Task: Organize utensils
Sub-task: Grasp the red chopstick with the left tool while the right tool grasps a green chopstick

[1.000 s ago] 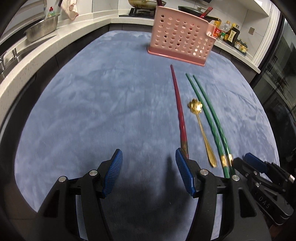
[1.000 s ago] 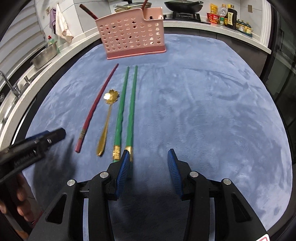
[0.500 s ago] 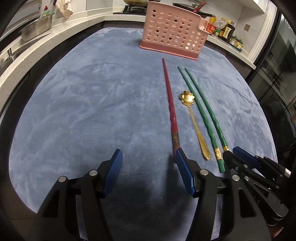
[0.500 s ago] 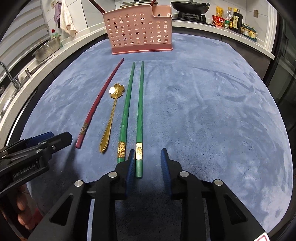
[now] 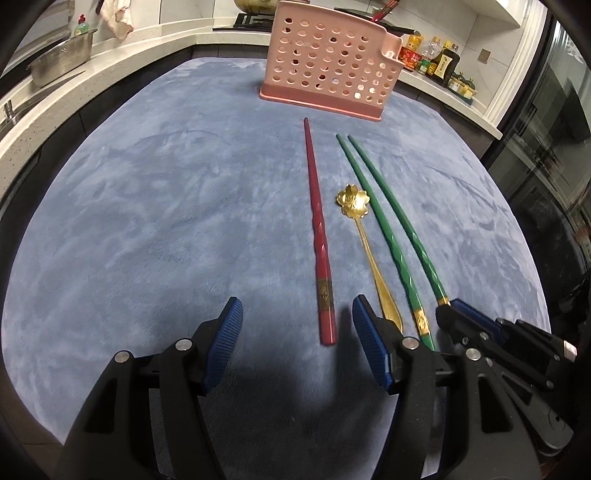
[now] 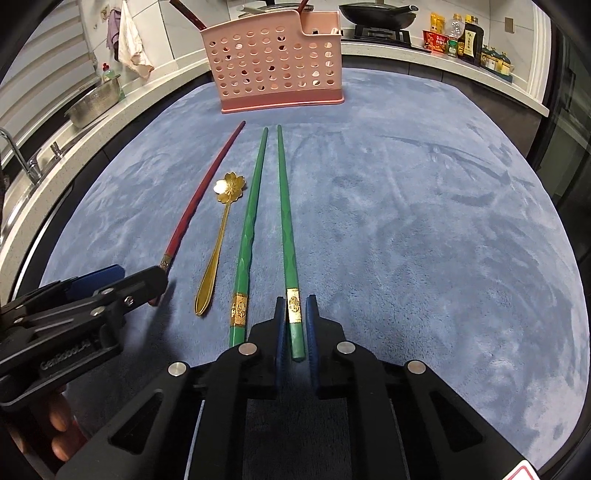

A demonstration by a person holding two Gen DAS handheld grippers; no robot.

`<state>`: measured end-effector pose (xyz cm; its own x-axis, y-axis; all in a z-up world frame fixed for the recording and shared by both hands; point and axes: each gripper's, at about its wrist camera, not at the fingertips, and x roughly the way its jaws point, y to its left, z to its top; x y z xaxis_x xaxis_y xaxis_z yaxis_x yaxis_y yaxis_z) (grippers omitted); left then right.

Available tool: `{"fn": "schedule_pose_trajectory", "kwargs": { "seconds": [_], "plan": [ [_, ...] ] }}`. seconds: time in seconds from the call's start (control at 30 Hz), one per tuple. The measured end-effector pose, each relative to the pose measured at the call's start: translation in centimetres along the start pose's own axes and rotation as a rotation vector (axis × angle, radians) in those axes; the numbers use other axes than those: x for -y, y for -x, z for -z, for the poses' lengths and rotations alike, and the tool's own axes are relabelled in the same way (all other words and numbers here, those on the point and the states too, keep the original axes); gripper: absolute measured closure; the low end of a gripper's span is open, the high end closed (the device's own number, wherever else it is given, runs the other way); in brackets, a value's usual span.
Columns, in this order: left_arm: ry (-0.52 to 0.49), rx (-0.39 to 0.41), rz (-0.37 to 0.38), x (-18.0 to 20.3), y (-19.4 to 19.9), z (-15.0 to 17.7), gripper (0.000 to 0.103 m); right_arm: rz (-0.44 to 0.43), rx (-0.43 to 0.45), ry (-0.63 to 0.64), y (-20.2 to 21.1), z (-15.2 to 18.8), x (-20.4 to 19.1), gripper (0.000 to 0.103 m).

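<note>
On the blue mat lie a red chopstick [image 5: 317, 229], a gold flower spoon [image 5: 364, 240] and two green chopsticks [image 6: 247, 236]. My left gripper [image 5: 297, 314] is open, with the red chopstick's near end between its fingers. My right gripper [image 6: 294, 325] is shut on the near end of the right green chopstick [image 6: 286, 218], which still lies on the mat. The pink perforated utensil holder [image 6: 277, 70] stands at the far side, with a red chopstick sticking out of it. The right gripper also shows in the left wrist view [image 5: 448, 312].
A white counter curves around the mat, with a steel bowl [image 6: 94, 101] and a faucet [image 6: 22, 158] on the left. A wok [image 6: 376, 14] and sauce bottles [image 6: 461, 38] stand at the back right. A dark glass door is at the far right.
My right gripper moved forward and closed on the right green chopstick's end. My left gripper shifted right, so the red chopstick's end now sits between its open fingers.
</note>
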<state>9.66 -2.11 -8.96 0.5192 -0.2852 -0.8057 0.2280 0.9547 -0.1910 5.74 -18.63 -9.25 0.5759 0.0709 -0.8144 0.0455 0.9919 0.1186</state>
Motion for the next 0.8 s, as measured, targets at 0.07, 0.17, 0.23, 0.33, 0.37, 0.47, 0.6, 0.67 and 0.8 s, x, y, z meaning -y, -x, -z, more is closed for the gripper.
{"fn": "schedule_pose_trajectory", "kwargs": {
  "seconds": [0.07,0.17,0.23,0.33,0.37,0.47,0.6,0.67,0.8],
  "plan": [
    [-0.006,0.008,-0.003,0.18,-0.18,-0.14,0.045,0.0,0.002,-0.001,0.01,0.05,-0.01,0.093],
    [-0.009,0.02,0.0,0.32,-0.25,-0.21,0.05,0.001,0.003,0.001,0.05,0.1,-0.12,0.093],
    [-0.012,0.022,0.002,0.38,-0.34,-0.21,0.056,-0.001,0.004,-0.001,0.04,0.07,-0.09,0.093],
    [-0.014,0.027,0.002,0.36,-0.46,-0.23,0.068,-0.001,0.004,-0.001,0.03,0.1,-0.16,0.093],
    [-0.014,0.027,0.003,0.33,-0.47,-0.21,0.073,-0.002,0.004,-0.002,0.03,0.1,-0.13,0.093],
    [-0.015,0.023,0.026,0.33,-0.42,-0.19,0.082,-0.002,0.005,-0.002,0.02,0.11,-0.13,0.093],
    [-0.031,0.021,0.032,0.58,-0.48,-0.04,0.092,-0.003,0.004,-0.003,0.07,0.13,-0.12,0.093],
    [-0.035,0.021,0.032,0.56,-0.45,0.07,0.095,-0.004,0.004,-0.005,0.07,0.16,-0.1,0.093],
    [-0.022,0.016,0.048,0.24,-0.25,0.12,0.096,-0.009,0.003,-0.009,0.15,0.14,-0.02,0.094]
  ]
}}
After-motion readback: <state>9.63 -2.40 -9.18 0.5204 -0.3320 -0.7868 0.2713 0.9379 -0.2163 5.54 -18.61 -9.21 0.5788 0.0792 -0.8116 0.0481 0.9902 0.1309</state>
